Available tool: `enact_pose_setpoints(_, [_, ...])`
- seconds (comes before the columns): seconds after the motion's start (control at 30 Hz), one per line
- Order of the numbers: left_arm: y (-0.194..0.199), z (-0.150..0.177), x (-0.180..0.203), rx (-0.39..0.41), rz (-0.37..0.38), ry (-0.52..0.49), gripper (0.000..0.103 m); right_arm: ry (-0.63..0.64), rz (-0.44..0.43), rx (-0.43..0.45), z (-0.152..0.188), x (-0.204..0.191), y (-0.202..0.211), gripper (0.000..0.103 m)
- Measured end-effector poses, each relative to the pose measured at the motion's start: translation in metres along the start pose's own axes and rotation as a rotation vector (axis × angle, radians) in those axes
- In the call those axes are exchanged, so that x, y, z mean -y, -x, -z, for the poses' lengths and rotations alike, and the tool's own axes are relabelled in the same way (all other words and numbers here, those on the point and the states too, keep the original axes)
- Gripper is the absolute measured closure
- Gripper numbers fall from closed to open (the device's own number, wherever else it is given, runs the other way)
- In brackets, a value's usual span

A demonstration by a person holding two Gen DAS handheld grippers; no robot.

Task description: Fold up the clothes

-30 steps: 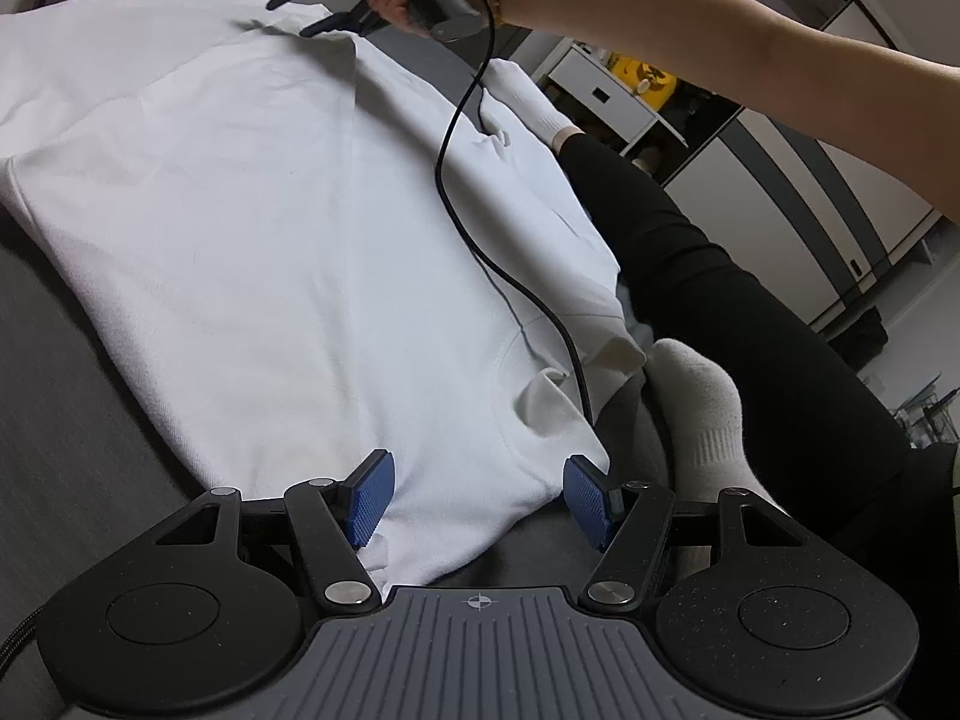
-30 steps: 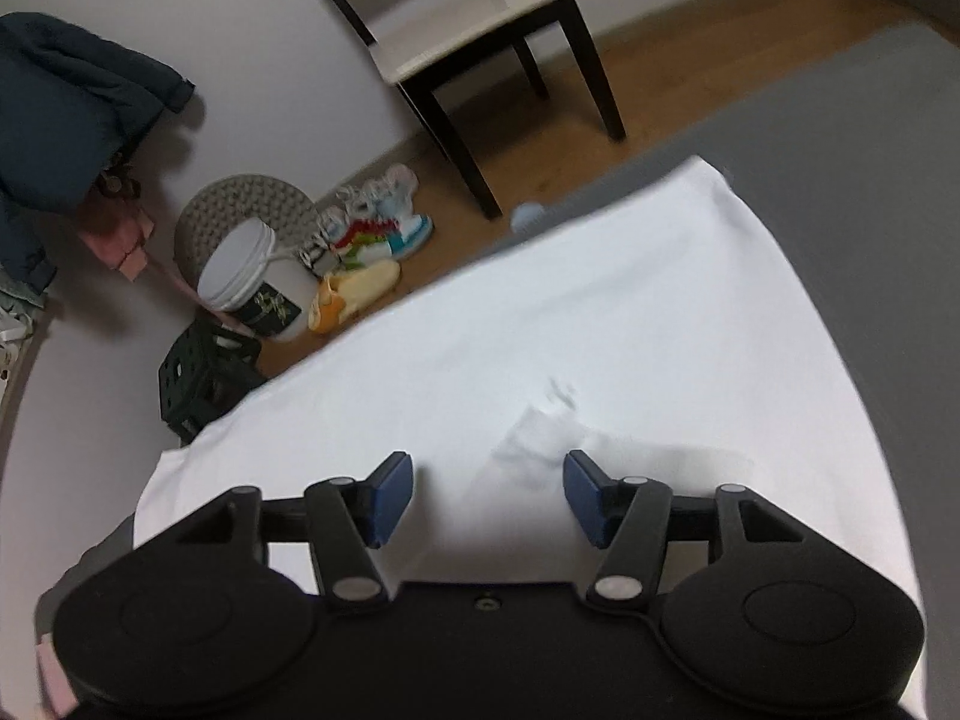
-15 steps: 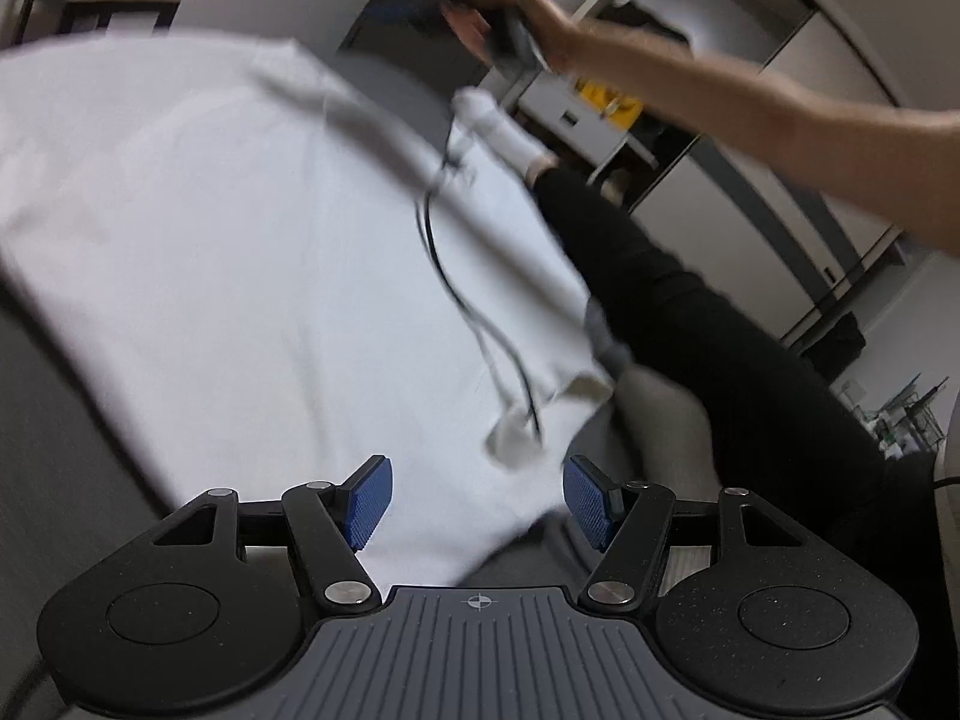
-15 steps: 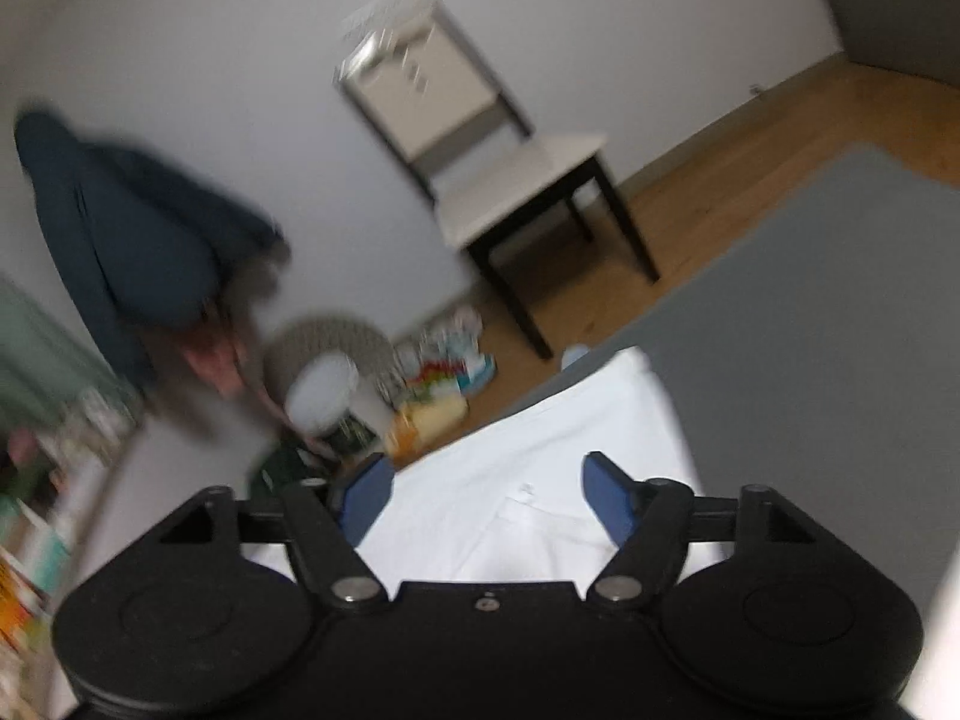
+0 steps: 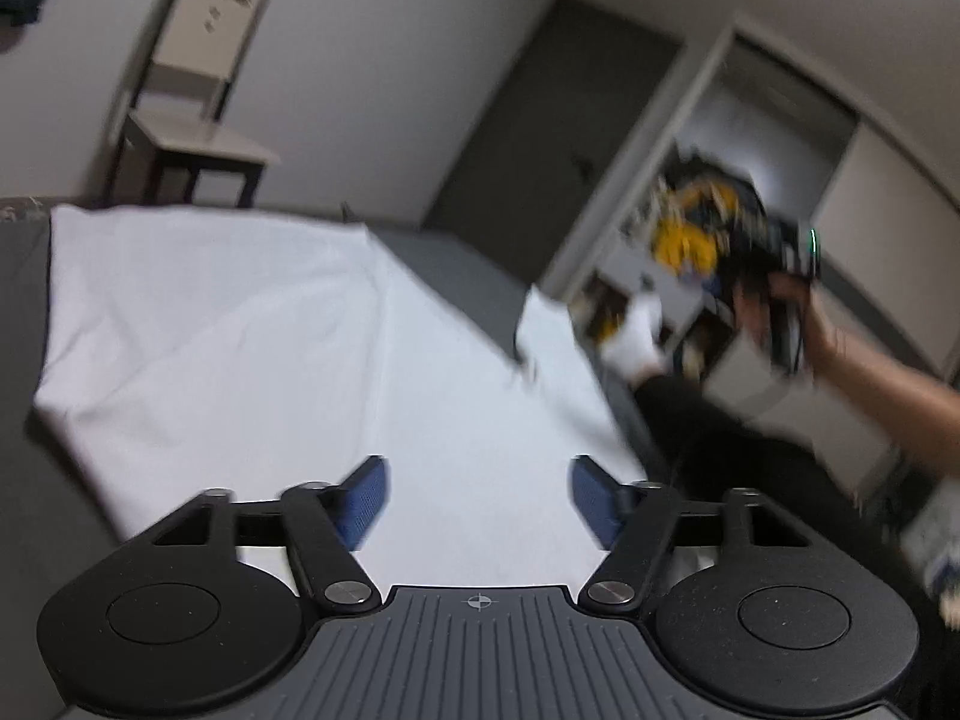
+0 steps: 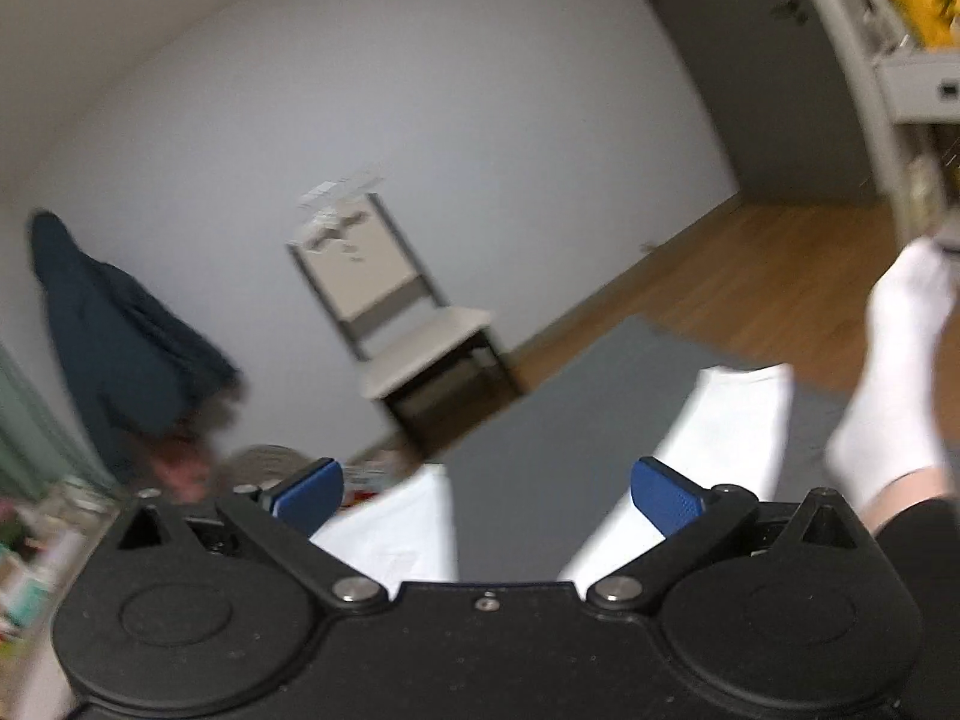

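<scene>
A white garment [image 5: 252,348] lies spread flat on the grey surface [image 5: 18,312], filling the middle of the left wrist view. My left gripper [image 5: 477,501] hovers open over its near part, nothing between the blue pads. In the right wrist view two white parts of the garment [image 6: 732,414] show below my right gripper [image 6: 486,489], which is open, raised and empty. The right gripper [image 5: 774,276] also shows blurred in the left wrist view, held in a hand up at the right, away from the cloth.
The person's black-clad leg [image 5: 738,456] and white sock [image 5: 636,336] lie along the garment's right edge. A chair [image 6: 414,336] stands by the wall beyond the grey surface. A dark coat [image 6: 114,348] hangs at left. Shelves with yellow items [image 5: 690,240] stand at right.
Both grippers have lifted and tilted up, so the room fills more of each view. The right gripper left the garment's far corner and swung up and right. The cloth lies flatter.
</scene>
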State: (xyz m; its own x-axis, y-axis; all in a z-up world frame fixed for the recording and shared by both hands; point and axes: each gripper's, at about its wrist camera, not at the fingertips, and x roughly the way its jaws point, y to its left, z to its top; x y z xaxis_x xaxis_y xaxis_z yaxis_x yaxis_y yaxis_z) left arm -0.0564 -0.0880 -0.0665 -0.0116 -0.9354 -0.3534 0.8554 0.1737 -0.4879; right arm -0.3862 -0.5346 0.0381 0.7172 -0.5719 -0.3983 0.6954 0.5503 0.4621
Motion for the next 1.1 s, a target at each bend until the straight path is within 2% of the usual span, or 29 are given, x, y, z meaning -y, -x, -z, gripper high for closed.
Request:
enact_pose_setpoints(0.03, [-0.004, -0.001, 0.008, 0.05, 0.007, 0.011, 0.019, -0.001, 0.034, 0.002, 0.004, 0.006, -0.005, 0.0])
enact_pose_setpoints(0.1, [-0.016, 0.002, 0.024, 0.114, 0.027, 0.019, 0.019, -0.025, 0.076, 0.004, 0.015, 0.02, -0.02, 0.0])
enact_pose_setpoints(0.17, [-0.028, 0.006, 0.041, 0.163, 0.04, 0.024, 0.019, -0.055, 0.058, 0.029, 0.027, 0.035, -0.033, 0.0])
enact_pose_setpoints(0.23, [-0.042, 0.013, 0.06, 0.195, 0.002, 0.017, 0.019, -0.087, 0.065, 0.056, 0.035, 0.047, -0.046, 0.0])
enact_pose_setpoints(0.33, [-0.075, 0.013, 0.095, 0.227, -0.077, 0.019, 0.019, -0.117, 0.143, 0.055, 0.033, 0.07, -0.059, 0.0])
enact_pose_setpoints(0.4, [-0.106, 0.001, 0.117, 0.223, -0.084, 0.0, 0.019, -0.105, 0.153, 0.054, 0.03, 0.086, -0.074, 0.001])
enact_pose_setpoints(0.47, [-0.137, -0.013, 0.141, 0.2, -0.096, -0.059, 0.019, -0.081, 0.153, 0.038, 0.024, 0.106, -0.094, 0.009])
enact_pose_setpoints(0.5, [-0.148, -0.019, 0.15, 0.199, -0.1, -0.082, 0.019, -0.068, 0.15, 0.026, 0.021, 0.117, -0.104, 0.014])
enact_pose_setpoints(0.53, [-0.157, -0.023, 0.157, 0.205, -0.095, -0.092, 0.019, -0.061, 0.143, 0.009, 0.018, 0.127, -0.113, 0.024])
enact_pose_setpoints(0.6, [-0.169, -0.028, 0.166, 0.226, -0.07, -0.048, 0.019, -0.055, 0.106, -0.029, 0.015, 0.147, -0.13, 0.029])
enact_pose_setpoints(0.73, [-0.173, -0.017, 0.169, 0.226, -0.045, 0.091, 0.019, -0.144, 0.101, -0.064, 0.011, 0.18, -0.163, 0.041])
enact_pose_setpoints(0.9, [-0.161, 0.008, 0.172, 0.156, -0.103, 0.065, 0.019, -0.193, 0.16, -0.062, 0.0, 0.201, -0.193, 0.05])
enact_pose_setpoints(0.97, [-0.157, 0.012, 0.17, 0.131, -0.122, 0.056, 0.019, -0.242, 0.138, -0.105, 0.0, 0.213, -0.206, 0.057])
enact_pose_setpoints(1.0, [-0.154, 0.014, 0.168, 0.123, -0.131, 0.054, 0.019, -0.256, 0.129, -0.113, 0.002, 0.218, -0.21, 0.066])
enact_pose_setpoints(1.03, [-0.152, 0.016, 0.167, 0.114, -0.141, 0.052, 0.019, -0.262, 0.121, -0.121, 0.004, 0.22, -0.214, 0.069])
enact_pose_setpoints(1.1, [-0.15, 0.017, 0.162, 0.105, -0.155, 0.065, 0.019, -0.238, 0.126, -0.155, 0.005, 0.22, -0.225, 0.07])
